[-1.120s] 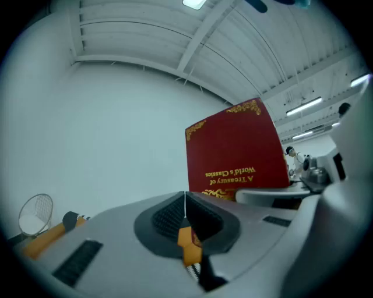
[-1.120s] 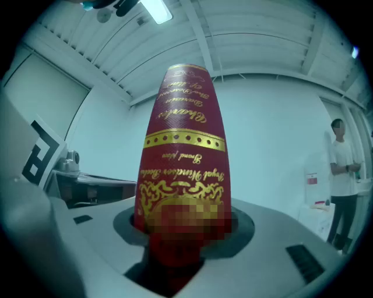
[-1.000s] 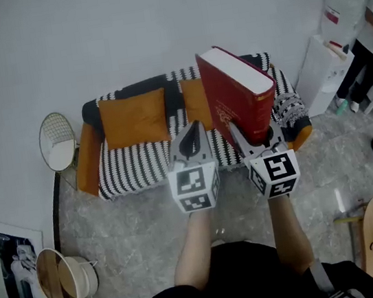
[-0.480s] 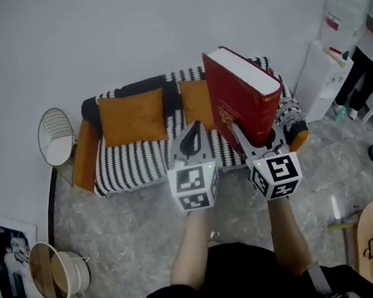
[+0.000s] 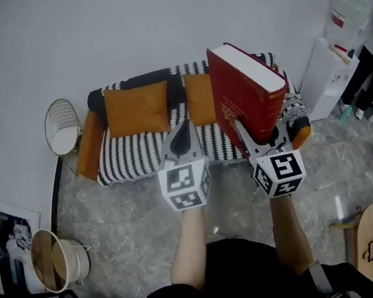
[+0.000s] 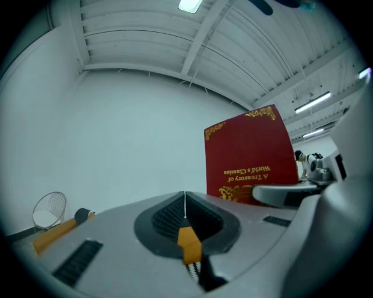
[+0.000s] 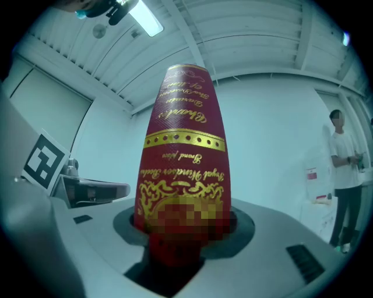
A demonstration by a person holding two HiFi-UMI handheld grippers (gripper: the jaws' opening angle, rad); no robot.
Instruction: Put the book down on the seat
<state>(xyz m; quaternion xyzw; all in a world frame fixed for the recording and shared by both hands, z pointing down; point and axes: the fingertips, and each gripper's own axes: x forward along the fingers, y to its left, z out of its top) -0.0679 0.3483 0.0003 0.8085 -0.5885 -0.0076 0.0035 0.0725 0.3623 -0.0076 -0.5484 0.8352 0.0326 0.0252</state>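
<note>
The book (image 7: 185, 116) in my right hand-held gripper (image 5: 259, 134) has a matt red cover with a fine cloth-like grain, stamped with shiny gold lettering. Its page edges look like plain matt paper. My left hand-held gripper (image 6: 185, 201) has a smooth matt grey plastic shell and black ribbed pads (image 6: 169, 218). Ahead of both, the sofa (image 5: 133, 161) wears woven striped cloth with matt orange cloth cushions (image 5: 137, 109). Beneath them the floor (image 5: 112, 211) looks like grey marbled stone with a faint sheen.
</note>
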